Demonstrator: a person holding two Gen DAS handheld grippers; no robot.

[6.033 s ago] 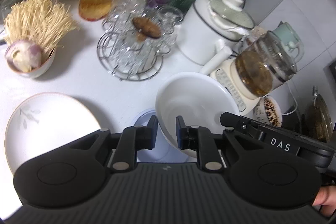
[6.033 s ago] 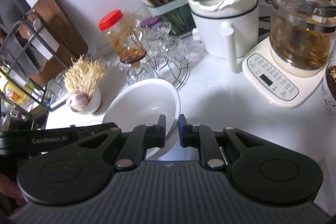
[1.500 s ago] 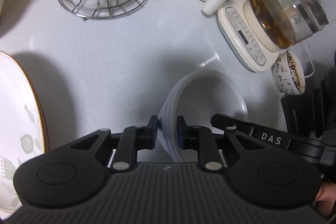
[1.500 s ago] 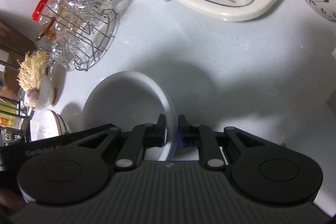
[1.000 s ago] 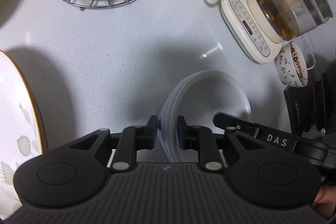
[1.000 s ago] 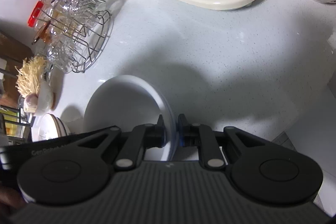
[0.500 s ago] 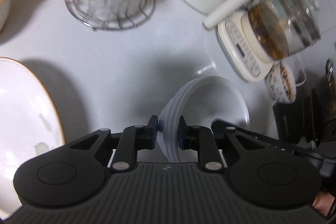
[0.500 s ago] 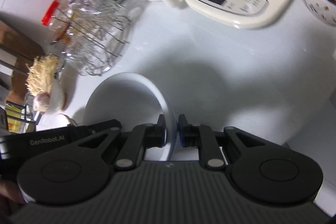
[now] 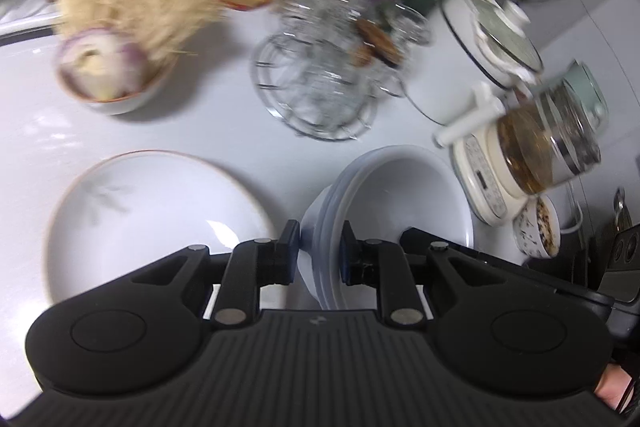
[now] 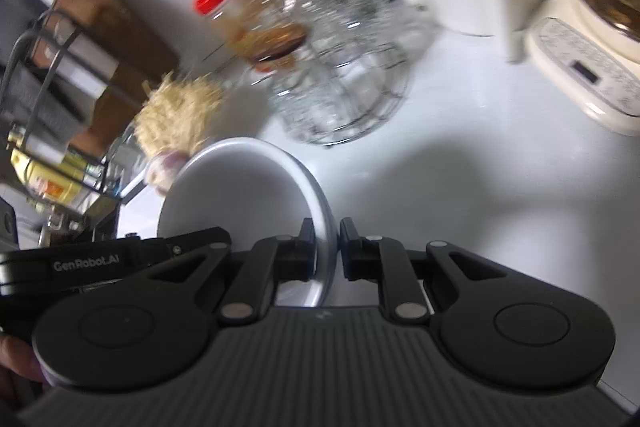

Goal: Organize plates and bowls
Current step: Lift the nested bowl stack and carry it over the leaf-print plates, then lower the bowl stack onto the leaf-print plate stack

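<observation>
Between both grippers' fingers (image 9: 291, 242) sits the bowl stack's (image 9: 404, 199) rim.

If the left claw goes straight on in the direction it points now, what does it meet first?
The left claw is already shut on the rim of the stacked white bowls. Beyond them, the round wire rack of clear glass cups looks like the first thing in line, though depth is unclear.

The white speckled bench (image 9: 224, 131) carries a gold-rimmed white plate (image 9: 152, 211) near left, a round wire rack of glasses (image 9: 316, 95) farther back, and a cream kettle base (image 9: 480, 179) right.
</observation>
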